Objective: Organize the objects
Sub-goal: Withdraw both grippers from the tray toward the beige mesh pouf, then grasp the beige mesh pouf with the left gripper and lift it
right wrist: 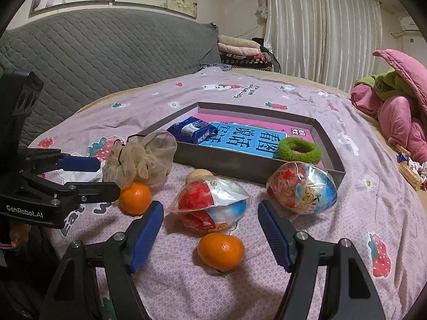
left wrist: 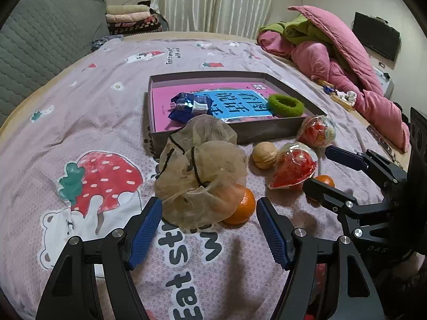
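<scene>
Left gripper (left wrist: 209,229) fingers apart, crumpled beige mesh drawstring pouch (left wrist: 201,170) and round orange mandarin (left wrist: 241,206) just beyond them, right gripper (right wrist: 210,236) fingers apart, second mandarin (right wrist: 221,252) between them, possibly untouched, plastic-wrapped red toy egg (right wrist: 210,206) ahead, shallow grey box (right wrist: 240,164) farther.

"GenRobot.AI" in white on the left gripper (right wrist: 104,174) body, big Chinese characters 看图说话 on the pink-and-blue book (right wrist: 248,140) inside the tray (right wrist: 240,164), "Eat" printed on the bedsheet (right wrist: 280,96) just beyond the tray
</scene>
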`<state>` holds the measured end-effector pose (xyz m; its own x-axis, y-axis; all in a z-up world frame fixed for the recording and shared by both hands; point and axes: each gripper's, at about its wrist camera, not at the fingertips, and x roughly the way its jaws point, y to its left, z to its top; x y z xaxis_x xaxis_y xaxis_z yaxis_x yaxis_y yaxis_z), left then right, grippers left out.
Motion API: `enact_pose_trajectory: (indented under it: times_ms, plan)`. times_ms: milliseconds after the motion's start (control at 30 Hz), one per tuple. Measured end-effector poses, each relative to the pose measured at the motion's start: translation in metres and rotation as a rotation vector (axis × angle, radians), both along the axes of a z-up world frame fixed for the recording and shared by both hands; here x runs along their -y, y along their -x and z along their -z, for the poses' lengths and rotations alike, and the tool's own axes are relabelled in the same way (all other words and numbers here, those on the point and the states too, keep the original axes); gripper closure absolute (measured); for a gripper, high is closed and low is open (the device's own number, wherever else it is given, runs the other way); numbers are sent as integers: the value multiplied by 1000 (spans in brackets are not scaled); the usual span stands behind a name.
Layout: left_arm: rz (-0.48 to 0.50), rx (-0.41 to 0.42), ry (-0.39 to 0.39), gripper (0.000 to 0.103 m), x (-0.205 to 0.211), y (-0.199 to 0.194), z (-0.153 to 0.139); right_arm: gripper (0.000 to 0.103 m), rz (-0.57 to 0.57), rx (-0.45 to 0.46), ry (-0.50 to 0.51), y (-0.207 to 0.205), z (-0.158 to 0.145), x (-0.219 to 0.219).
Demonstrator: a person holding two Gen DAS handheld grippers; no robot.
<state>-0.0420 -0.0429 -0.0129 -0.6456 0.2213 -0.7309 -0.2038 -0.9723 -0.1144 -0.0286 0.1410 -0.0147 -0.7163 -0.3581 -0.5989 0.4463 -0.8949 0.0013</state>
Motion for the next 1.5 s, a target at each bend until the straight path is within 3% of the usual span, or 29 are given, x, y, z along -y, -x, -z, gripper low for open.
enact_pose_trajectory:
  times_ms: [1167,1500]
  plan:
    - [-72,30,21,29,-11,38,9,30,-2,109,59,35,12,2]
    - [-112,43,66,29,-17,53,15,30,-15,123,82,40,14,-1]
